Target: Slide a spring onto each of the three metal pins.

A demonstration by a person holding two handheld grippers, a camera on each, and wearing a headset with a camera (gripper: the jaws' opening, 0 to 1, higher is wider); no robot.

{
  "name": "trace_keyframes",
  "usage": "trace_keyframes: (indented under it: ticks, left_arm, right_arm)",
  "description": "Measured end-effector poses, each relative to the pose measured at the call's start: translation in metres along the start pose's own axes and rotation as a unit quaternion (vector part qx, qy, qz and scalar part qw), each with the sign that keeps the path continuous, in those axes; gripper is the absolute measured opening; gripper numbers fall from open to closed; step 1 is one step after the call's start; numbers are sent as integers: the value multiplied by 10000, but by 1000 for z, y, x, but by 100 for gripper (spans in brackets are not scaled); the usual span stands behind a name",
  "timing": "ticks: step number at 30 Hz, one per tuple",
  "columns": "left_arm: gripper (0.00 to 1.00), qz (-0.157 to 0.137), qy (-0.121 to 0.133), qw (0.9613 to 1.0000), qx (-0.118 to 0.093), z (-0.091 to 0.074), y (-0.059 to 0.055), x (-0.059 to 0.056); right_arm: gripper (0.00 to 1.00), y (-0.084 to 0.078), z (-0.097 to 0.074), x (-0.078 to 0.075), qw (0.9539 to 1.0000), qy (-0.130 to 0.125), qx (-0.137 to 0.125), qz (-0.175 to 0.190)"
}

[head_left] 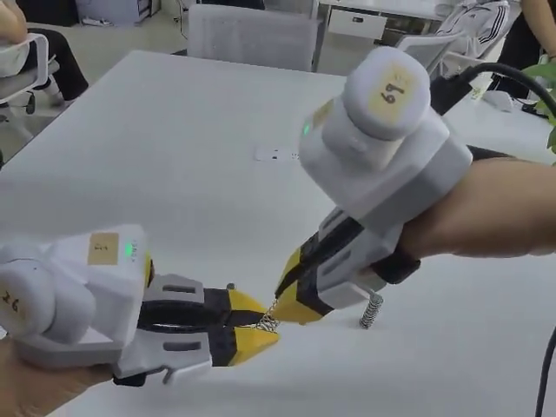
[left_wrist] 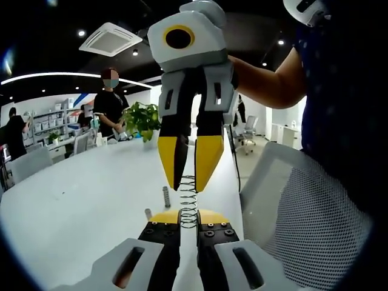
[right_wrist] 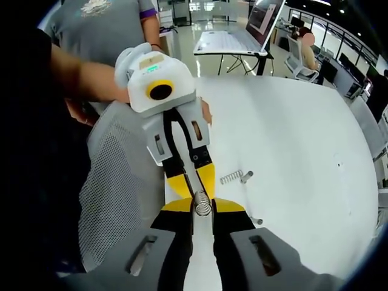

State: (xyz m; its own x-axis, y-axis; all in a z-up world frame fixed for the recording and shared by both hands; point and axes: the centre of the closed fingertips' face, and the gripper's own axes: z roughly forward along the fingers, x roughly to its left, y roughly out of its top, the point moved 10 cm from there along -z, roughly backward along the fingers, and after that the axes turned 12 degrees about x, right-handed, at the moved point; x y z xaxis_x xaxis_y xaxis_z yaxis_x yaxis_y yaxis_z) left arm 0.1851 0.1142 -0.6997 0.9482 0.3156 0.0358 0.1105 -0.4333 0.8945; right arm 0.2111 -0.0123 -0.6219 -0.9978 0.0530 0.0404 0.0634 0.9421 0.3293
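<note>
Your left gripper (left_wrist: 189, 219) has its jaws pinched to a thin slit on the near end of the spring (left_wrist: 189, 199). Whether a pin sits inside the coils, I can't tell. The spring is up off the table (head_left: 174, 130), spanning straight between the two noses, and its long axis runs dead along both grippers' lines. At the far end your right gripper (left_wrist: 189, 187) meets it tip to tip, jaws nipped in on the last coils with only a sliver of gap. So any slide has to go along that one line; tilt either hand and the coils will likely buckle. Off to the right, a second spring (head_left: 371, 310) sits well clear, seemingly already on its pin.
</note>
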Motion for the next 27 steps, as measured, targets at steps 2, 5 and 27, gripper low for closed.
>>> trace_keyframes:
  ticks: [2,5,27]
  left_arm:
    - [1,-32,7,10000,-94,-1,2,1]
    - [1,-83,7,9998,-156,-2,3,2]
    - [2,-43,55,9996,-285,-3,8,0]
  right_arm:
    - [12,-1,2,-1,10000,28,40,-30]
    - [12,-2,3,-2,10000,24,32,-10]
    - [8,2,5,-2,9999,65,-41,149]
